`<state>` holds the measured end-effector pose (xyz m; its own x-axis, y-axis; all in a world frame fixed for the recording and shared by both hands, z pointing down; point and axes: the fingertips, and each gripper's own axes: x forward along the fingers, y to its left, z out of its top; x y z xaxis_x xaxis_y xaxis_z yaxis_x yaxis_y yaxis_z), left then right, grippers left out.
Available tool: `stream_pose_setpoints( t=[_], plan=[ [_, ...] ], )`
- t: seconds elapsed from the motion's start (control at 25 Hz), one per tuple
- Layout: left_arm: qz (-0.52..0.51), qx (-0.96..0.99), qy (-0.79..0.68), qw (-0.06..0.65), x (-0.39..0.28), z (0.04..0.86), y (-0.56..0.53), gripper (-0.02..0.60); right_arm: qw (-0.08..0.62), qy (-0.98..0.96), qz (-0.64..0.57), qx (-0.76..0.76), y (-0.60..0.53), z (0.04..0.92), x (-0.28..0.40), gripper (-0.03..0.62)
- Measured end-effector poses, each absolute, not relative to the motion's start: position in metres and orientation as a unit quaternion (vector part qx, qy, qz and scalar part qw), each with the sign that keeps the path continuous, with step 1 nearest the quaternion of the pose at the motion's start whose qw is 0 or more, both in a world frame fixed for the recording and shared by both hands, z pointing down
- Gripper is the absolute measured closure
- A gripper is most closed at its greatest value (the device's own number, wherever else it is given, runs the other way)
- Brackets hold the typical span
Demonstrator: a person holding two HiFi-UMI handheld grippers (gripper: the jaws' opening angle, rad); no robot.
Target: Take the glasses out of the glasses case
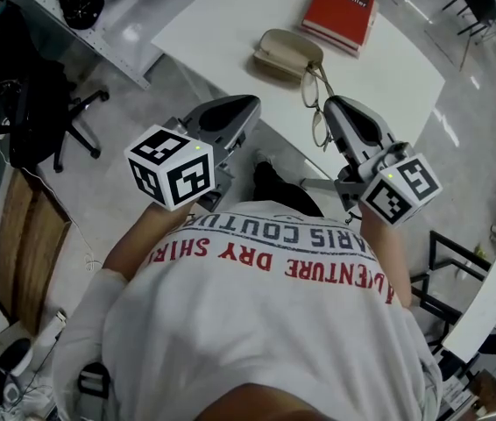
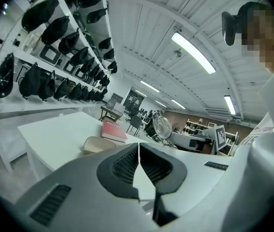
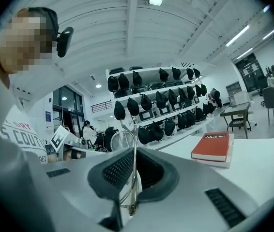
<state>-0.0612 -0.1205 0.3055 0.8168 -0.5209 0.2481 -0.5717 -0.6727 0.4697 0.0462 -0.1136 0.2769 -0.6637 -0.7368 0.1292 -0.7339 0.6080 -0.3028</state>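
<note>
Already out of the case [image 1: 287, 53], the glasses [image 1: 311, 88] hang over the table [image 1: 230, 16] edge, pinched by apparently one thin temple in the right tool [image 1: 329, 105]; that wire could slip. The left tool [image 1: 253, 103] is closed, empty.

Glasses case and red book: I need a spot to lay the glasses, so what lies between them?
Only bare white table, seen in the head view, between the glasses case and the red book.
</note>
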Motion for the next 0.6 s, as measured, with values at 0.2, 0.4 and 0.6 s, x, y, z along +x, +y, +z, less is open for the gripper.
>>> stream_pose_setpoints(
  t=[0.2,0.4,0.6],
  plan=[
    [0.044,0.915,-0.294,0.271,-0.06,0.301,-0.114,0.551,0.009,0.898,-0.166,-0.408,-0.102,0.274,0.041,0.562],
    [0.042,0.916,-0.289,0.274,-0.058,0.304,-0.108,0.551,0.006,0.899,-0.168,-0.405,-0.094,0.278,0.038,0.562],
    [0.039,0.916,-0.286,0.28,-0.053,0.306,-0.103,0.551,0.005,0.898,-0.17,-0.406,-0.088,0.279,0.04,0.562]
  ],
)
